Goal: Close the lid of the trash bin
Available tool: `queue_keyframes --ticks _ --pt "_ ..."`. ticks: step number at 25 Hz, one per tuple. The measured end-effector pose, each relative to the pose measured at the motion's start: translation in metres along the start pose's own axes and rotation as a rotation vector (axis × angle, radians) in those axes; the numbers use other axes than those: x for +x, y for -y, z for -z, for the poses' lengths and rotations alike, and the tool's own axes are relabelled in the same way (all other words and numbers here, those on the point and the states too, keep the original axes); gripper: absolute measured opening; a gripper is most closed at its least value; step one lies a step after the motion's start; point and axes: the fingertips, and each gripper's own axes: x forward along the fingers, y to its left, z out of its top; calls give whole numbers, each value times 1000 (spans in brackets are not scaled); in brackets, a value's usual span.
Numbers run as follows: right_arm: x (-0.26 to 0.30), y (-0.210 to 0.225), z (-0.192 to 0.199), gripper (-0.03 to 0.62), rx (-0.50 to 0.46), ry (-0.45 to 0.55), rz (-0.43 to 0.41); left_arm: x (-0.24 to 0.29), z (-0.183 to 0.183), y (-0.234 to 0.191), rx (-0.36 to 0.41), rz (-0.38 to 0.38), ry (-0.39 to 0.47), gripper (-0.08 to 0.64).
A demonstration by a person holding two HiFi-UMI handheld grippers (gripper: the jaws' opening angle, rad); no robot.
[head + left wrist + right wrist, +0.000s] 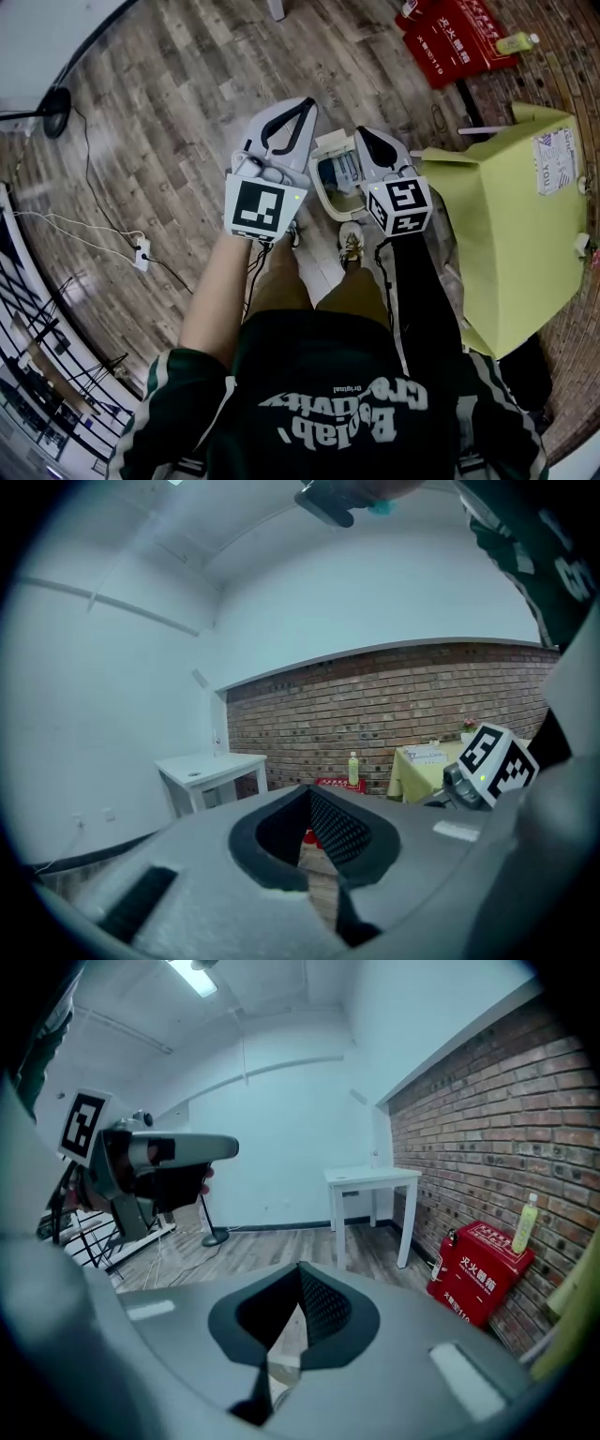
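Observation:
A small white trash bin stands on the wooden floor just ahead of the person's shoes, its top open and blue-white contents showing inside. Its lid seems tipped up at the far side, partly hidden. My left gripper hovers over the bin's left edge, and my right gripper over its right edge. Both are shut with nothing between the jaws. In the gripper views the left gripper and right gripper point out across the room, and the bin does not show.
A table under a yellow-green cloth stands close on the right. A red box and a green bottle sit by the brick wall. Cables and a power strip lie to the left, near a stand base. A white table stands farther off.

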Motion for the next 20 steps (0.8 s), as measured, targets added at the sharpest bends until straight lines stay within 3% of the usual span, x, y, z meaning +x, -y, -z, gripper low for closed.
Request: queue_keyframes --ticks 20 --pt "62 0 87 2 81 -193 4 -1 39 -34 -111 -42 -14 5"
